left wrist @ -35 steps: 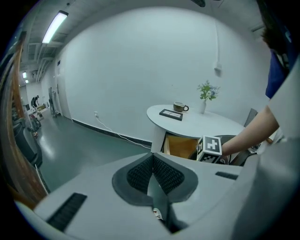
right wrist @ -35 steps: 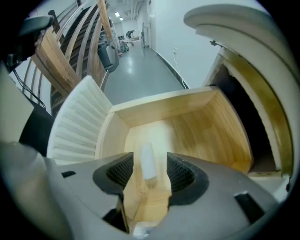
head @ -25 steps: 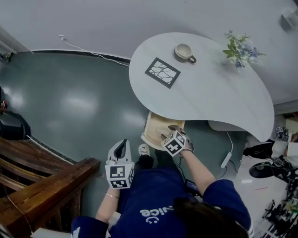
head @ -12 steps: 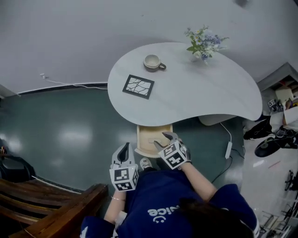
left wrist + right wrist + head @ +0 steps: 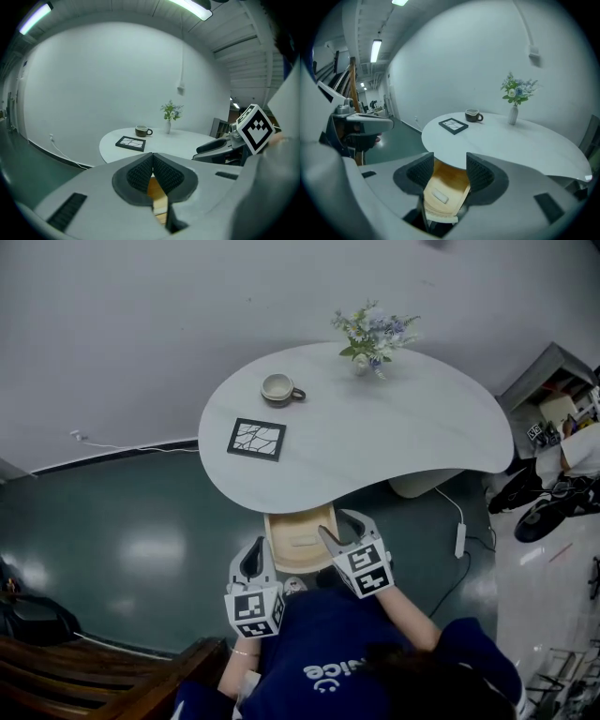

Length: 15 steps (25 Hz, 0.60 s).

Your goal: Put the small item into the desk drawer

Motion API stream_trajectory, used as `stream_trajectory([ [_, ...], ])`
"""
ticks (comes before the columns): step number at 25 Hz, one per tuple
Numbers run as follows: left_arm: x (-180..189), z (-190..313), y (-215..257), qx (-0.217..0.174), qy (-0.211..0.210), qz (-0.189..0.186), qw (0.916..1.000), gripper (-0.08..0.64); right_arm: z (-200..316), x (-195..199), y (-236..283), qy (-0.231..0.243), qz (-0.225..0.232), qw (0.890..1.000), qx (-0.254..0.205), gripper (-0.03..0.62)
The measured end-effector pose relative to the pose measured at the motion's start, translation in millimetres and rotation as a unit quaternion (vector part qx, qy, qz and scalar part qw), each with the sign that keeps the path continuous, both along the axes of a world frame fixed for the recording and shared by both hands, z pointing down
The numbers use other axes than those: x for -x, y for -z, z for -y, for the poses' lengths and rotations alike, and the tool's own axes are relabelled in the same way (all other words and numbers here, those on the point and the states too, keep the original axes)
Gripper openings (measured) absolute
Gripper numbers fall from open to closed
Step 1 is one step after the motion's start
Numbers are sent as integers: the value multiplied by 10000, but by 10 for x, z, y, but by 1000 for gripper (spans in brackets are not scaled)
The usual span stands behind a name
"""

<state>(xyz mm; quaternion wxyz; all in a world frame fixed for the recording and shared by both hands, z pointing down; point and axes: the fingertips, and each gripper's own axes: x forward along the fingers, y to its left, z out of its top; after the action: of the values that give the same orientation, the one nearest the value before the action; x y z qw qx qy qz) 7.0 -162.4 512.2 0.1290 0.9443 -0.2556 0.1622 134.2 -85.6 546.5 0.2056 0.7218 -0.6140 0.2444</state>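
Flat white item [image 5: 439,196] lies in wooden drawer [image 5: 449,178]

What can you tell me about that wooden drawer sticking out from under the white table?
The drawer is a shallow tray of light, yellowish wood with low walls and rounded front corners. It stands pulled out from beneath the near edge of the white table, its back part tucked under the tabletop. One small item, pale, flat and oblong, lies on its floor. The right tongs hang open just above its front right corner; whether they touch the wood cannot be told.
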Motion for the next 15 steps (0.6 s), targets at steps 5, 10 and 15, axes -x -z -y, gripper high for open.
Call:
stream_trajectory([
  [5, -157, -39, 147, -156, -120, -189, 9996, 3, -95, -186, 280, -384, -92, 9982, -459, 225],
  [10, -277, -107, 265, -364, -271, -260, 9986, 3, -236, -333, 462, -693, -167, 9947, -737, 225],
  [15, -352, -128, 325, -487, -339, -318, 9977, 3, -312, -459, 578, -877, -311, 9918, -879, 225],
])
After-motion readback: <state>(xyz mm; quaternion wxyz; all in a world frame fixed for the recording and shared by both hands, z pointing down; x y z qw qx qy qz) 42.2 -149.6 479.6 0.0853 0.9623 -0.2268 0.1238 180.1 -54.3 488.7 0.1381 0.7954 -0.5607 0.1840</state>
